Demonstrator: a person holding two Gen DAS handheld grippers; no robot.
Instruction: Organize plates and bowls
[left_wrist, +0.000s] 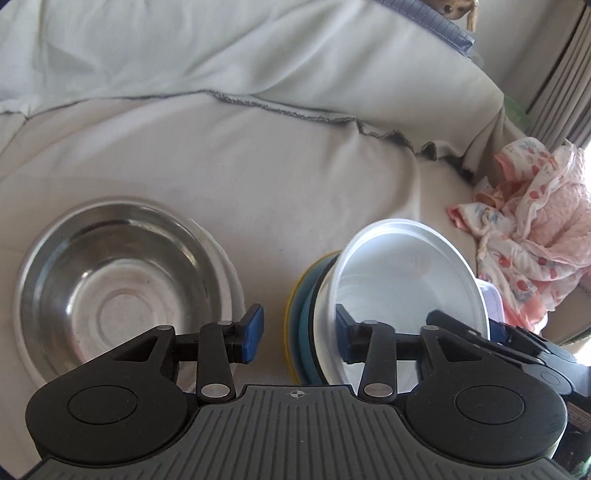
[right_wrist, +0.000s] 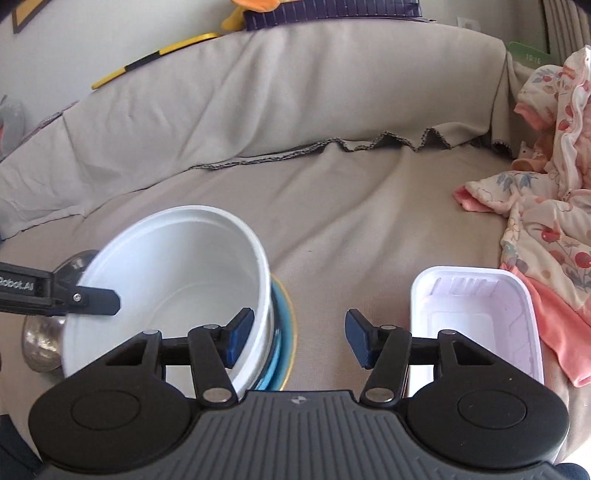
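Jaws of both grippers gape empty beside the white bowl (right_wrist: 173, 280); left housing reads "Robot.AI".

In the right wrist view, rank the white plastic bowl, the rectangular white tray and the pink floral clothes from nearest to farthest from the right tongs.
1. White plastic bowl, just left.
2. Rectangular white tray, to the right.
3. Pink floral clothes, far right.

Each gripper (left_wrist: 299, 334) is black with blue finger pads (left_wrist: 253, 334), silver pivot screws, round covers and a ribbed grey body.
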